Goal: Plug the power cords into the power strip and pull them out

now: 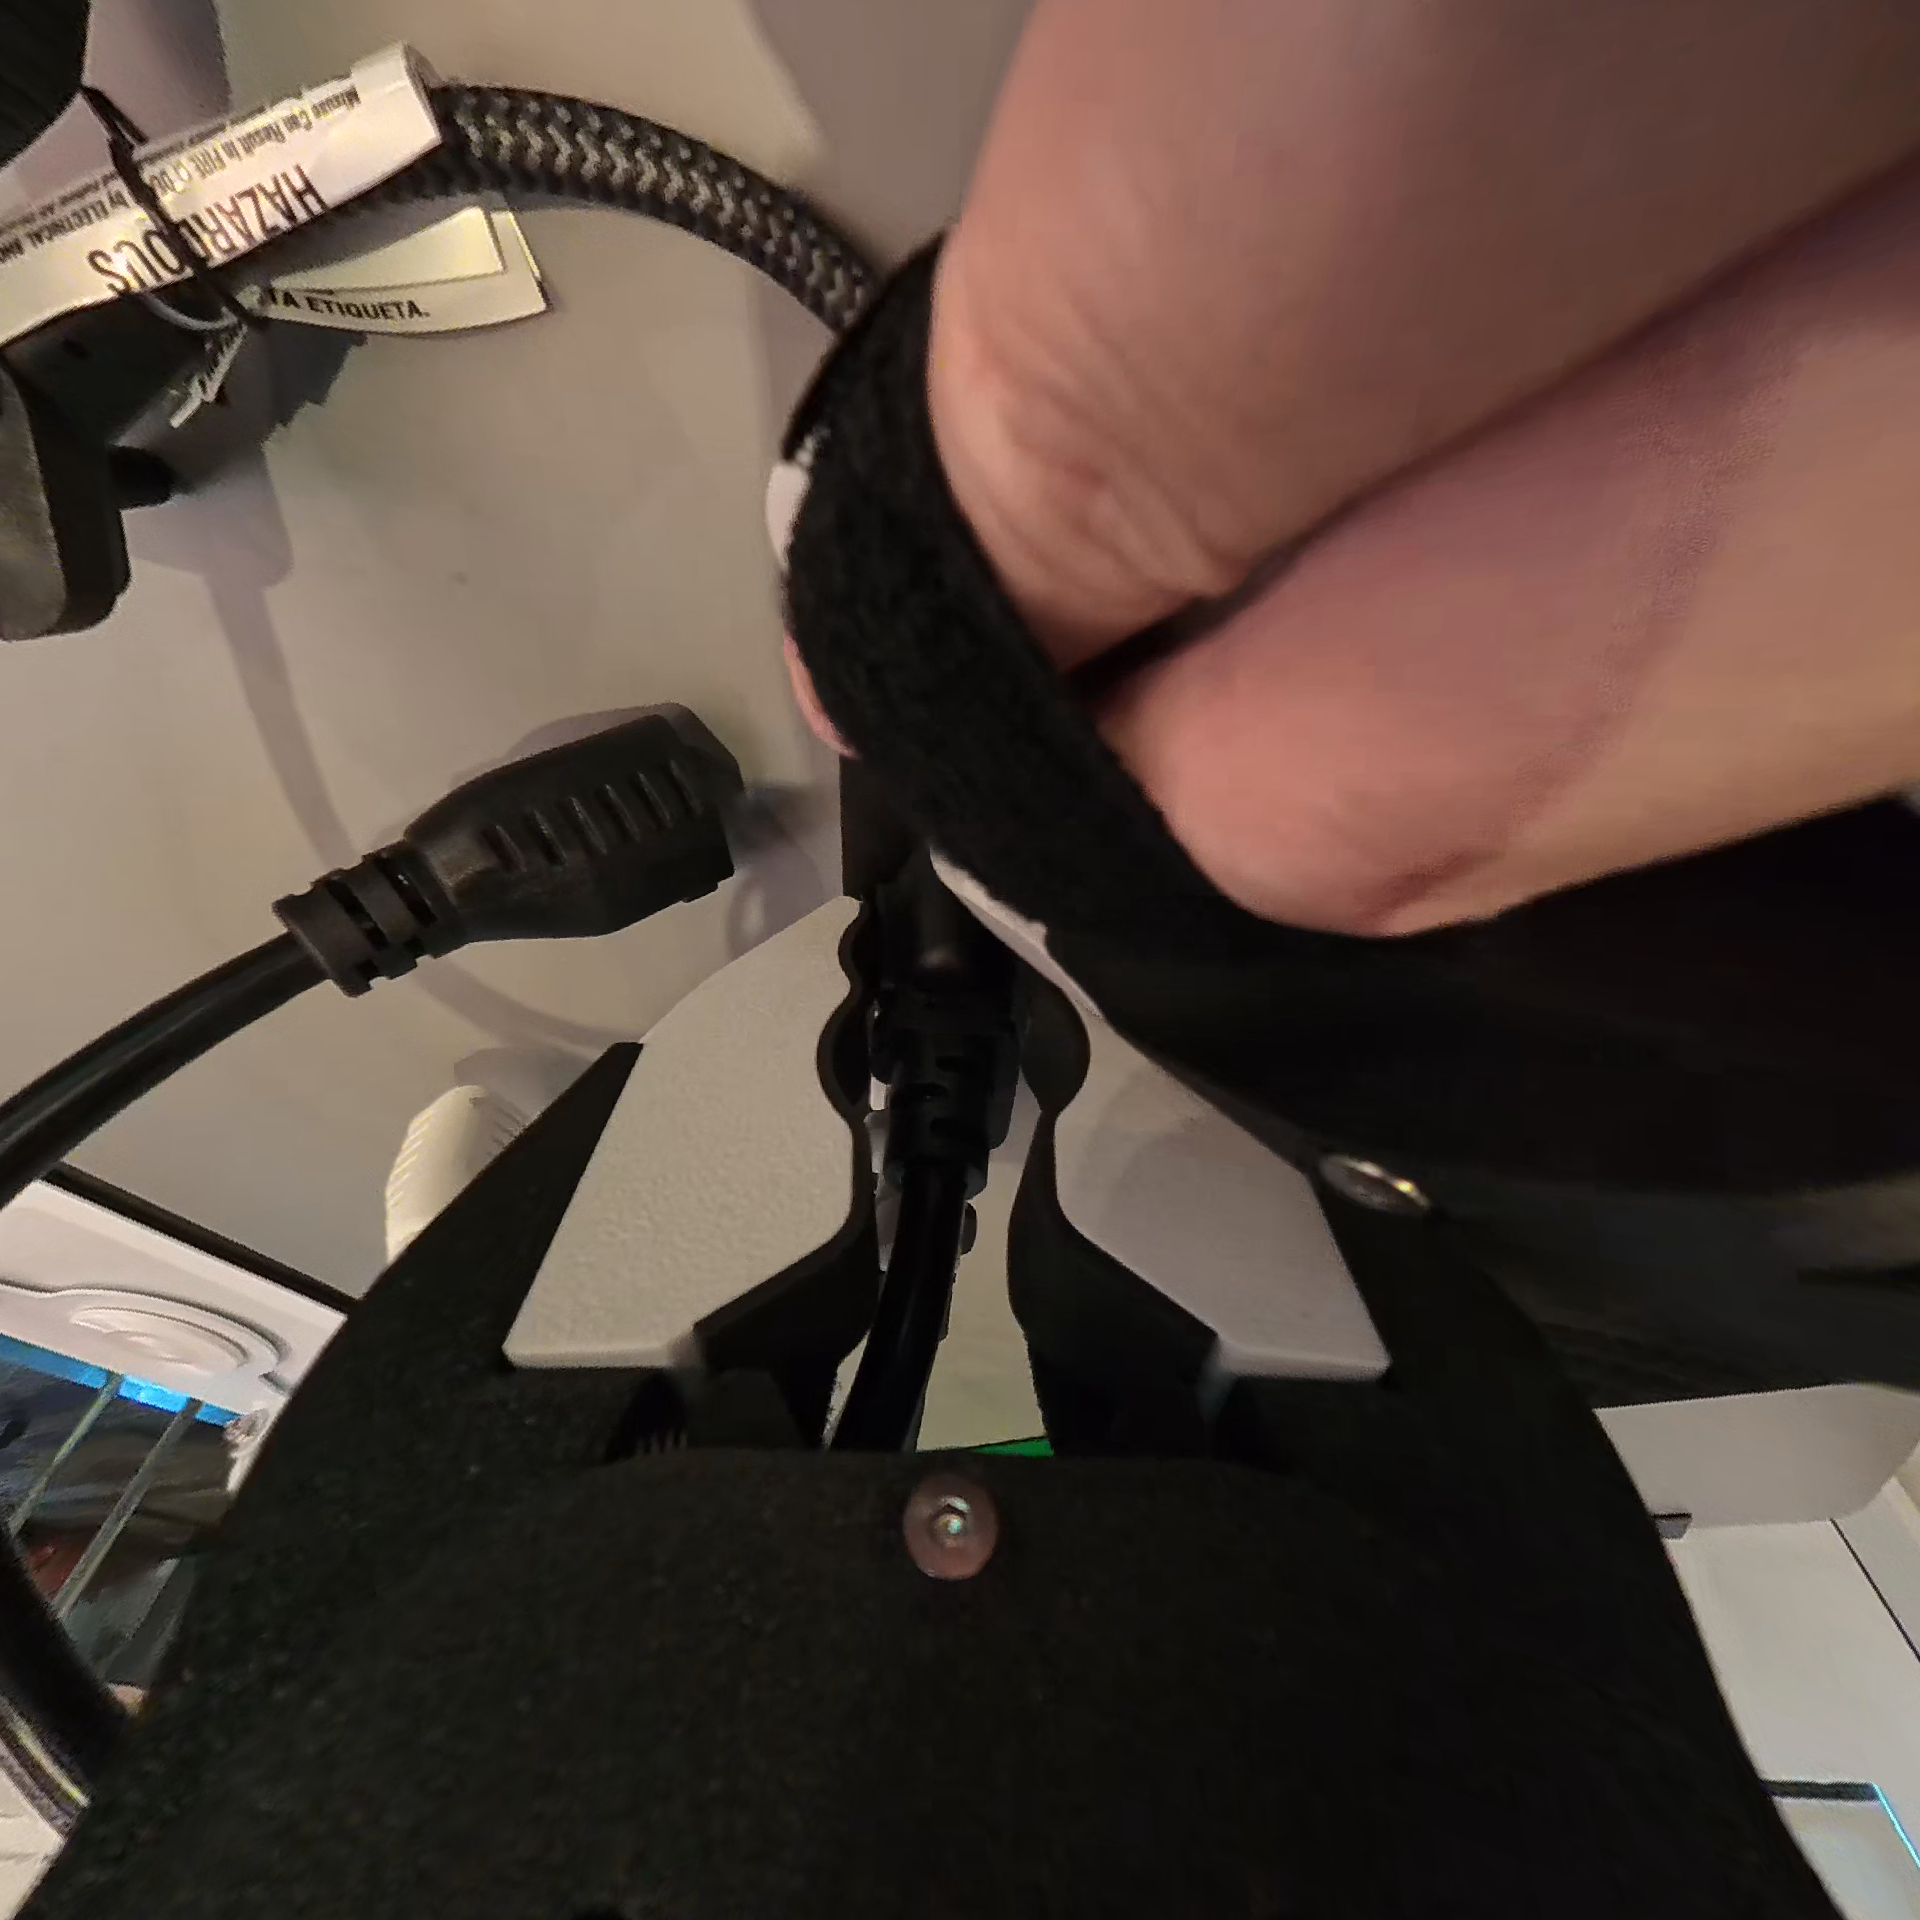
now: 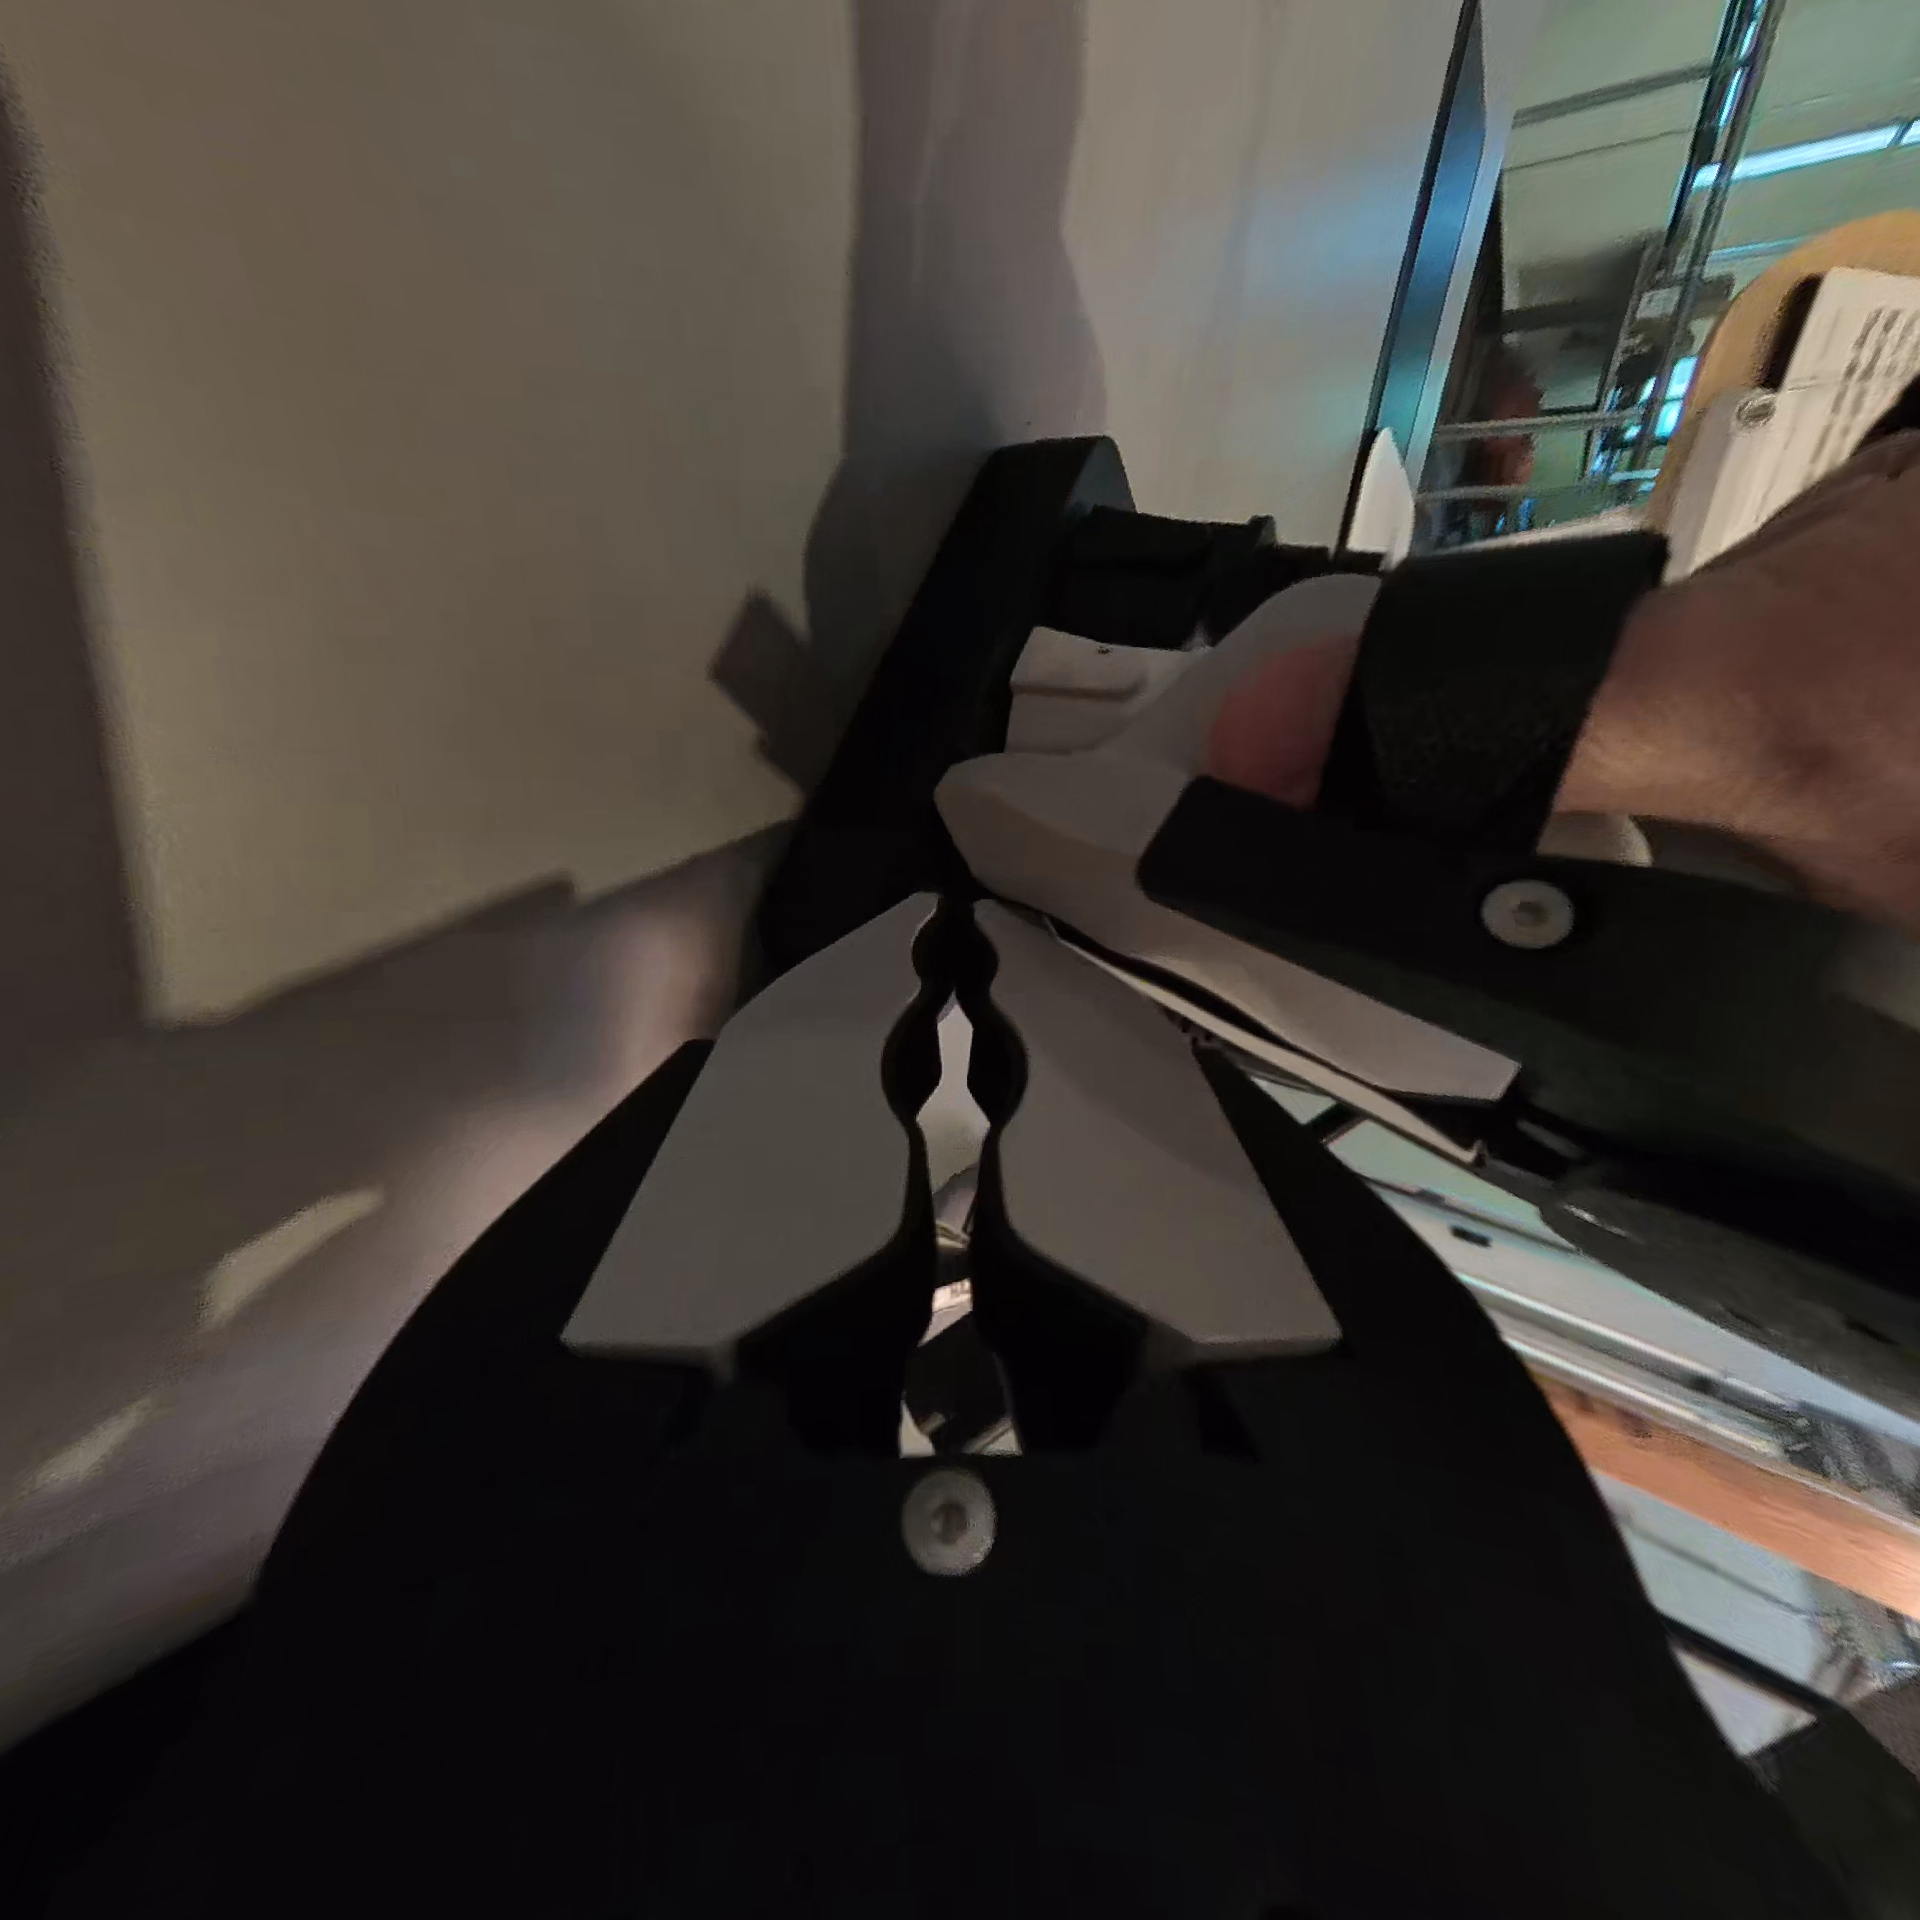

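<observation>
We hold the left gripper (image 1: 940, 1049) with its fingers clamped on the ribbed neck of a black rubber power cord (image 1: 906, 1320), whose plug end sits hidden beyond the fingertips, so we cannot tell whether it is seated in a socket. In the right wrist view our right gripper (image 2: 956, 935) has its fingers together on nothing, resting just beside the other tool. To do this step well, we judge that we should keep the grip on the stiff neck and move straight along the plug's axis, without twisting. Our right hand (image 1: 1403, 468), strapped with black webbing, crowds the upper right of the left wrist view and blocks sight of the target. On the pale grey desk (image 1: 499, 582), a second black ribbed plug (image 1: 561, 842) lies near to the left, a braided grey cable (image 1: 665, 197) with white paper tags (image 1: 218, 208) curves above, and a white plug (image 1: 447, 1153) peeks out below.
</observation>
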The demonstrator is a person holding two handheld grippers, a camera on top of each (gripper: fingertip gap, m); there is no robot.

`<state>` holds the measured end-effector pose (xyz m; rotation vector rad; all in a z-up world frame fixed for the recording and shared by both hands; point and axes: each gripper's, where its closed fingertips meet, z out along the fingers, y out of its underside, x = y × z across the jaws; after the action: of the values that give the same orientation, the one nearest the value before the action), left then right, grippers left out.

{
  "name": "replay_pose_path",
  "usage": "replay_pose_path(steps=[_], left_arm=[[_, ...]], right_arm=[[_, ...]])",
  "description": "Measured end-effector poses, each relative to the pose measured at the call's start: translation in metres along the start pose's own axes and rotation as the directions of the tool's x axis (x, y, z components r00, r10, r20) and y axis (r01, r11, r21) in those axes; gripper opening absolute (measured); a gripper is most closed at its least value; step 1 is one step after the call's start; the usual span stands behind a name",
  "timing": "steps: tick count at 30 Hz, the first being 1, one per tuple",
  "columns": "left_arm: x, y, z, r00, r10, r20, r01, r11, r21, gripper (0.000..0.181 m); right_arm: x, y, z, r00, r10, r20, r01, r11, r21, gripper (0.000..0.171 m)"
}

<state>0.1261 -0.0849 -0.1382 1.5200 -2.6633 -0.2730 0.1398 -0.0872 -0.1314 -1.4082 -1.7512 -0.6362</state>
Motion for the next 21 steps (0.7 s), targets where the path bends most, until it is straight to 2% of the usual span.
replay_pose_path(steps=[8,21], left_arm=[[-0.0004,0.001,-0.0004,1.0,0.003,0.0,-0.003,1.0,0.003,0.026],[-0.0016,0.0076,-0.0014,1.0,0.025,-0.013,-0.025,1.0,-0.013,0.026]], right_arm=[[-0.0003,0.0024,0.0006,0.994,0.111,0.017,-0.111,0.994,-0.012,0.001],[0.0009,-0.0001,0.0039,0.995,0.093,0.025,-0.091,0.994,-0.052,0.001]])
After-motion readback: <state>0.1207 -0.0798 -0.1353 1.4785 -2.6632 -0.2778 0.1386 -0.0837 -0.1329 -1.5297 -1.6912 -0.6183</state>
